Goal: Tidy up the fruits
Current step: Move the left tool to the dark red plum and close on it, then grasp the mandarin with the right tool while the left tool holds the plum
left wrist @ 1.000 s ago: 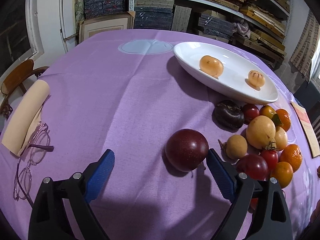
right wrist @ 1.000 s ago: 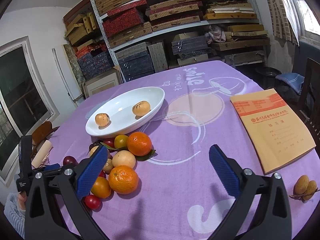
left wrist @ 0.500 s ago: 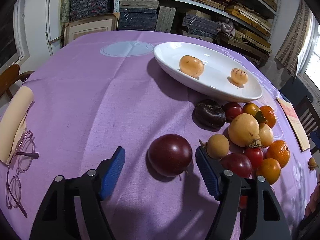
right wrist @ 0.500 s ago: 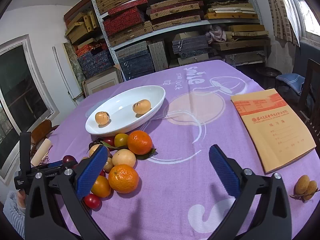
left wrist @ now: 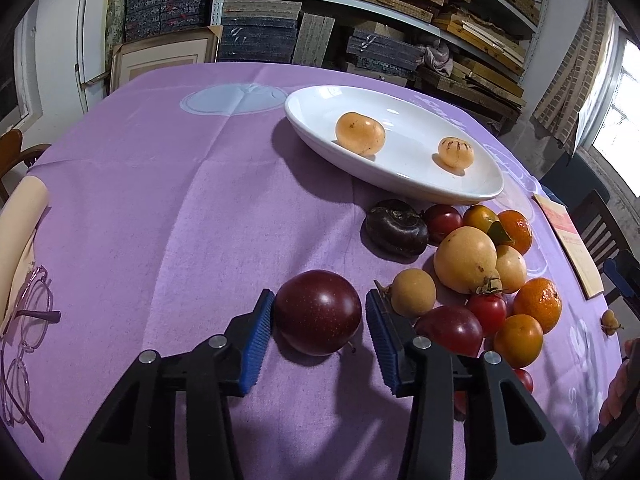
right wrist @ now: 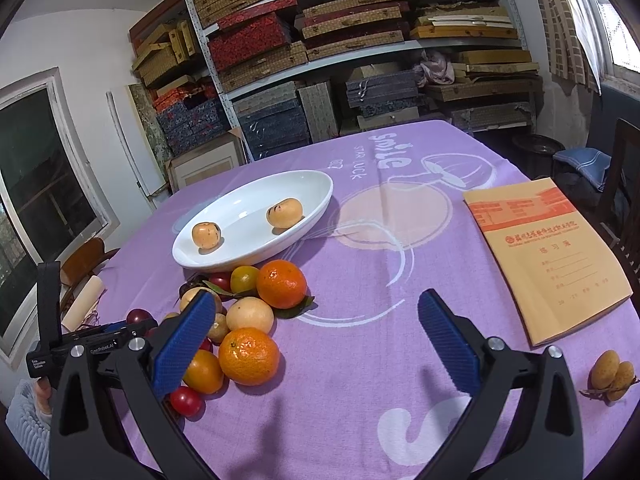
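Observation:
A dark red round fruit (left wrist: 318, 312) lies on the purple tablecloth between the blue pads of my left gripper (left wrist: 320, 294). Its jaws are closing. The left pad reaches the fruit's skin and a sliver of gap shows at the right pad. To its right lies a heap of fruit, among them a big yellow one (left wrist: 464, 258) and oranges (left wrist: 538, 304). Behind stands a white oval plate (left wrist: 400, 120) holding two pale orange fruits (left wrist: 360, 134). My right gripper (right wrist: 316, 300) hangs open over bare cloth right of the heap (right wrist: 248, 356), with nothing between its fingers.
Glasses (left wrist: 28, 332) and a rolled beige sheet (left wrist: 20, 220) lie at the table's left edge. An orange exercise book (right wrist: 548, 256) and two small brown fruits (right wrist: 610, 374) sit on the right. A dark chair (right wrist: 624, 184) stands beyond, with shelves behind.
My left gripper's jaws have narrowed from wide open to either side of the dark red fruit, and the view has tipped a little. The right gripper has stayed still.

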Demonstrator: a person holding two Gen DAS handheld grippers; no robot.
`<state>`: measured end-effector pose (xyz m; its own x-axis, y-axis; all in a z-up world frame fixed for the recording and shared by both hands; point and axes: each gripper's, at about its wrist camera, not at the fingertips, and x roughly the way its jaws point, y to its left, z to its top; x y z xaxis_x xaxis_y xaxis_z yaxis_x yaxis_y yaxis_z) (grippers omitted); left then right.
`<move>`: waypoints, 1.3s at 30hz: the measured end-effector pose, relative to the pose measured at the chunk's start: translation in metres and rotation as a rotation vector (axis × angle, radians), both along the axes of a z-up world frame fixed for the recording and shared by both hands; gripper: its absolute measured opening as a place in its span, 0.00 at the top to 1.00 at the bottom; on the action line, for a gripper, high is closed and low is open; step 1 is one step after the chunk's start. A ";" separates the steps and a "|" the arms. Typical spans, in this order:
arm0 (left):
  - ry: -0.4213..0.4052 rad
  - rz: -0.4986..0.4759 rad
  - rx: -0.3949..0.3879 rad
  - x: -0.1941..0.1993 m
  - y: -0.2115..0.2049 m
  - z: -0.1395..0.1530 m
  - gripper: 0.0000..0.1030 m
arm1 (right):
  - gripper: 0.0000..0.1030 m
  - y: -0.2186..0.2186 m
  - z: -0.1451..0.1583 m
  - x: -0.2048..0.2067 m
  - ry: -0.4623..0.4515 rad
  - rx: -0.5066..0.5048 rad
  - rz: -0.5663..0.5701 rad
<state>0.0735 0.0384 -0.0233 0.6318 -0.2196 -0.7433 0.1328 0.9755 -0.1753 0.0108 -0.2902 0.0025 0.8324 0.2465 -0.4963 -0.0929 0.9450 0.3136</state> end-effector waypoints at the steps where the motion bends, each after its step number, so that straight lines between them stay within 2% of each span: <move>1: 0.000 0.003 0.002 0.000 0.000 0.000 0.56 | 0.04 0.000 0.000 0.000 0.000 -0.003 0.000; 6: 0.000 0.019 0.011 0.000 0.001 0.000 0.60 | 0.04 0.005 -0.003 0.002 0.023 -0.012 0.028; 8: -0.002 0.030 0.019 -0.001 0.002 0.001 0.60 | 0.04 0.014 -0.006 0.005 0.054 -0.033 0.079; 13: -0.008 0.069 0.033 -0.003 0.007 0.002 0.60 | 0.04 0.055 -0.024 0.009 0.130 -0.235 0.184; 15: -0.008 0.070 0.047 -0.004 0.007 0.002 0.60 | 0.06 0.065 -0.028 0.007 0.129 -0.281 0.202; 17: -0.010 0.067 0.055 -0.004 0.006 0.002 0.60 | 0.19 0.071 -0.031 0.007 0.132 -0.305 0.211; 24: -0.006 0.066 0.058 -0.004 0.006 0.002 0.60 | 0.32 0.077 -0.040 0.024 0.201 -0.277 0.242; 29: -0.005 0.065 0.057 -0.004 0.006 0.002 0.60 | 0.51 0.088 -0.045 0.034 0.238 -0.269 0.289; 39: 0.001 0.061 0.061 -0.003 0.004 -0.001 0.60 | 0.53 0.087 -0.045 0.039 0.255 -0.236 0.295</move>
